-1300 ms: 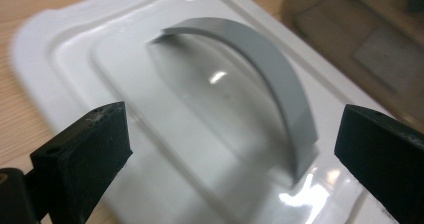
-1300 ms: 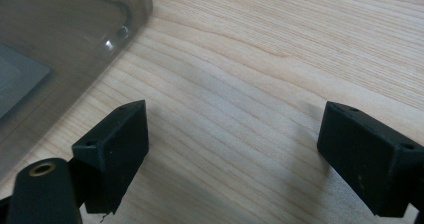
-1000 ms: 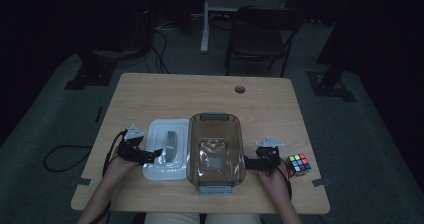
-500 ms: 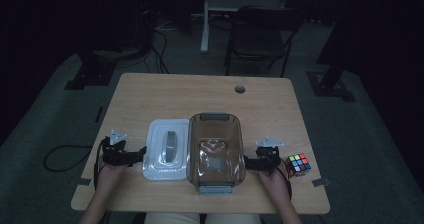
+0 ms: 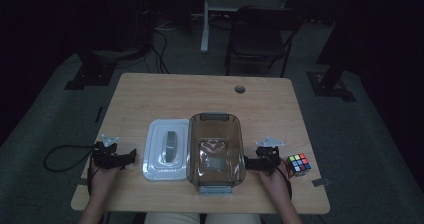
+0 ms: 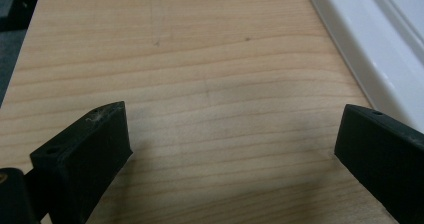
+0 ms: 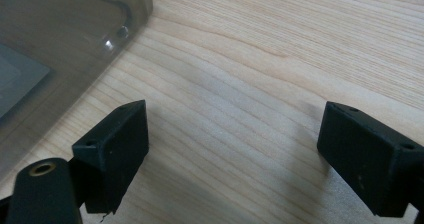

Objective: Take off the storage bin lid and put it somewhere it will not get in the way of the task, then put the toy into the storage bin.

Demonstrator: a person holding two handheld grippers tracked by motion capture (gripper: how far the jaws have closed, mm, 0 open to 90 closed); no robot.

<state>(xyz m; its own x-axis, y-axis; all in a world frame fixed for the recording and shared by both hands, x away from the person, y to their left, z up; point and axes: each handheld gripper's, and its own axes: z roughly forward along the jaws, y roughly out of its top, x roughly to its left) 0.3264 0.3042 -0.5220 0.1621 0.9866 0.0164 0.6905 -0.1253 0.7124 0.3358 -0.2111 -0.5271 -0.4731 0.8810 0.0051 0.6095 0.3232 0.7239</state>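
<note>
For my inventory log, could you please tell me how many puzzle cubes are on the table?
1: the puzzle cube lies near the table's right edge, beside the right claw.

Dim lab: desk (image 5: 210, 96), folding chair (image 5: 260, 36), floor cables (image 5: 165, 36).

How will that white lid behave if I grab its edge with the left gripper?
The white lid looks like flat moulded plastic, so probably stiff and light. It lies flat on the table, unlikely to tip, though it may slide. The left gripper is open beside it.

Table (image 5: 210, 94) bears lid (image 5: 167, 149), container (image 5: 215, 154), cube (image 5: 298, 164)
</note>
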